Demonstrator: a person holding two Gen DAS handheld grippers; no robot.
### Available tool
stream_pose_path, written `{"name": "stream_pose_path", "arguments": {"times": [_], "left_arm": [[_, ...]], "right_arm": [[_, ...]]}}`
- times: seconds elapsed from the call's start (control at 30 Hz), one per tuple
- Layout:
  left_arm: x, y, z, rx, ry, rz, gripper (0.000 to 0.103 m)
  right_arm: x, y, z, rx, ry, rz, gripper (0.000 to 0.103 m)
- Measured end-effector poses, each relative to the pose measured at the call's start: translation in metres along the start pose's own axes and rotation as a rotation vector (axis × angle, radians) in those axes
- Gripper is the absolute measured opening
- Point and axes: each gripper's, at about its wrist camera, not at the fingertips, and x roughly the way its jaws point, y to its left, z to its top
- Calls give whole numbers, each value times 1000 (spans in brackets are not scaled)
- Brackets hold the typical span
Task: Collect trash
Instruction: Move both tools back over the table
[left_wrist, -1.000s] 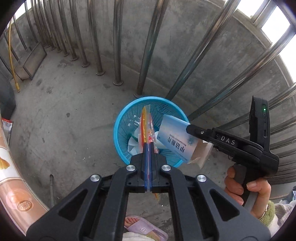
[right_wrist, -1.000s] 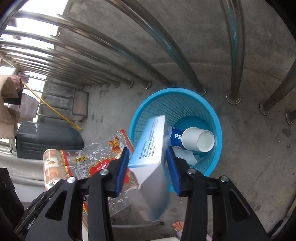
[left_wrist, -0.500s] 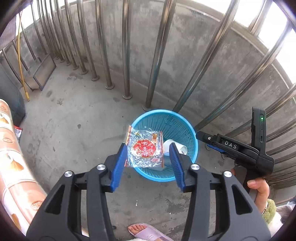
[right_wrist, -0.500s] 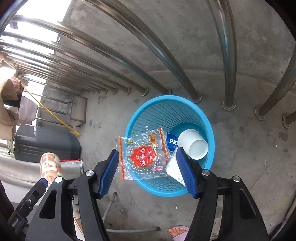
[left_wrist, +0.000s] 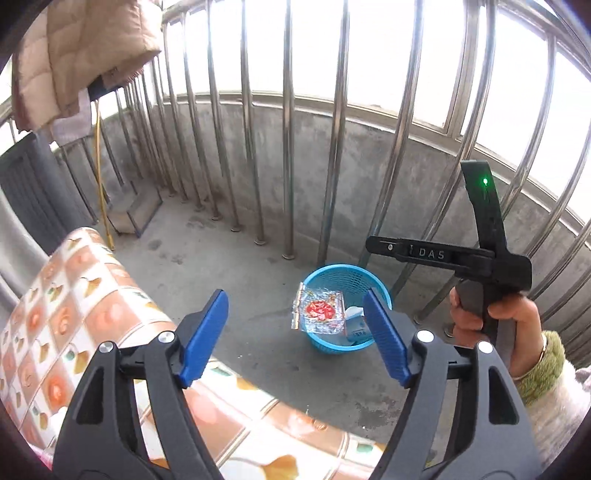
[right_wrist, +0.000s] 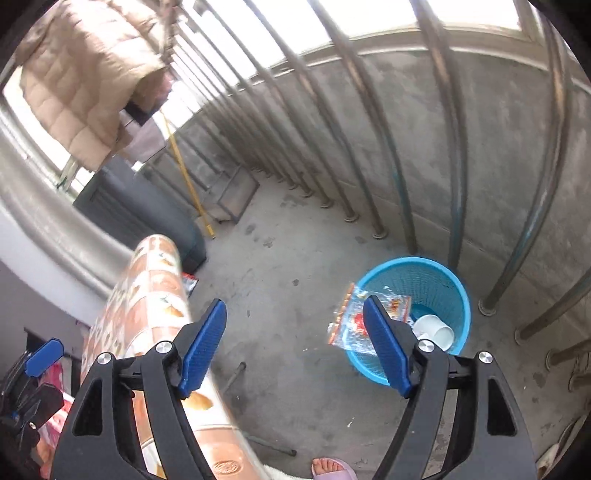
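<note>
**Wrapper lies across bin rim**

Left gripper (left_wrist: 295, 332) spreads its jaws wider, nothing between them; right gripper (right_wrist: 295, 343) does likewise, empty; clear snack wrapper (left_wrist: 319, 309) rests on the blue basket (left_wrist: 373, 275), white cup (right_wrist: 434, 328) inside.

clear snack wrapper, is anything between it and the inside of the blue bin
Nothing visible blocks it. The clear plastic snack wrapper with red print lies across the near rim of the blue mesh plastic bin, over its open mouth, free of both grippers.
</note>
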Motion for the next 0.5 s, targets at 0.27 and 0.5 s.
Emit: {"name": "stream_pose_path", "arguments": {"times": [0.27, 0.5], "left_arm": [[-111, 56, -74, -65, -106, 185, 73], [-198, 117, -138, -236, -228, 348, 73]], "right_arm": [[-23, 117, -20, -207, 111, 202, 74], [-17, 199, -52, -307, 221, 331, 74]]}}
